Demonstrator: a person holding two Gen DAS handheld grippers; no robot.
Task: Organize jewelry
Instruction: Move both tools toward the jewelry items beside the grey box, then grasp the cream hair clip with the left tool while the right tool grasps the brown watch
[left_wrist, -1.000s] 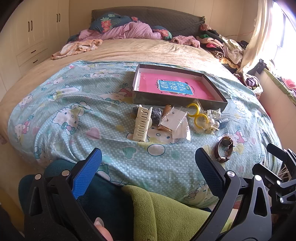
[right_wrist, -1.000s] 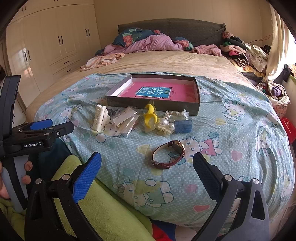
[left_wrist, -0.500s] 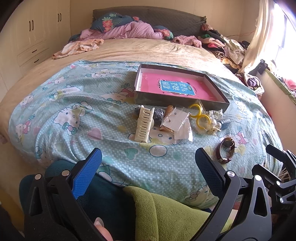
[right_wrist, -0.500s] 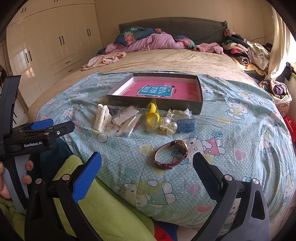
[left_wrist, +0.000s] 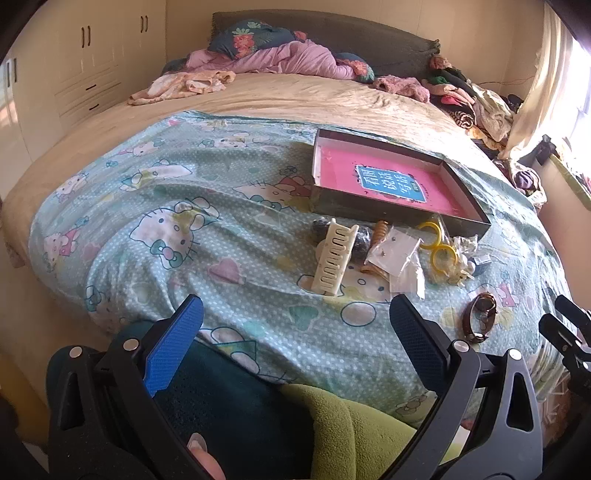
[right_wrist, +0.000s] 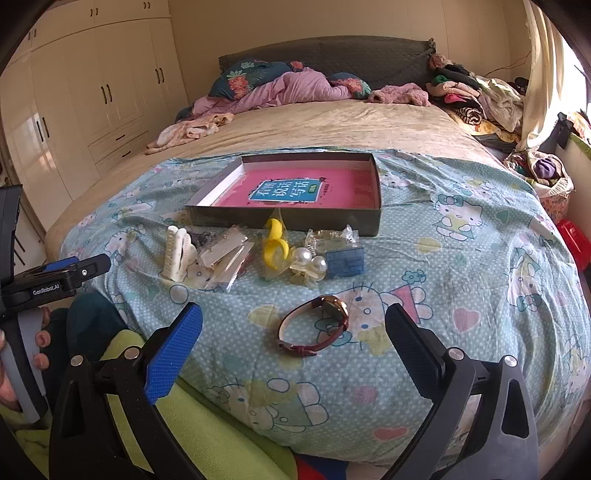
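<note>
A shallow grey box (right_wrist: 373, 184) with a pink bottom lies on the blue cartoon sheet, also seen in the left wrist view (left_wrist: 332, 206). Jewelry lies in a row in front of it: a cream hair claw (right_wrist: 177, 254) (left_wrist: 334, 258), clear packets (right_wrist: 227, 258) (left_wrist: 397, 251), yellow rings (right_wrist: 275, 245) (left_wrist: 441, 251), pearl pieces (right_wrist: 308, 258) and a small blue box (right_wrist: 345, 260). A brown-strap watch (right_wrist: 317, 325) (left_wrist: 480, 317) lies nearest. My right gripper (right_wrist: 293, 332) stands open just short of the watch. My left gripper (left_wrist: 295, 328) is open, below the hair claw, holding nothing.
Pillows and a purple quilt (right_wrist: 291, 86) lie at the headboard, with a clothes pile (right_wrist: 476, 99) at the right. White wardrobes (right_wrist: 85, 103) line the left wall. A person's green and dark teal clothing (left_wrist: 332, 424) fills the near edge. The bed's foot curves down toward me.
Both views have drawn slightly closer to the bed and the jewelry row. Both grippers stay open and nothing on the sheet has moved.
</note>
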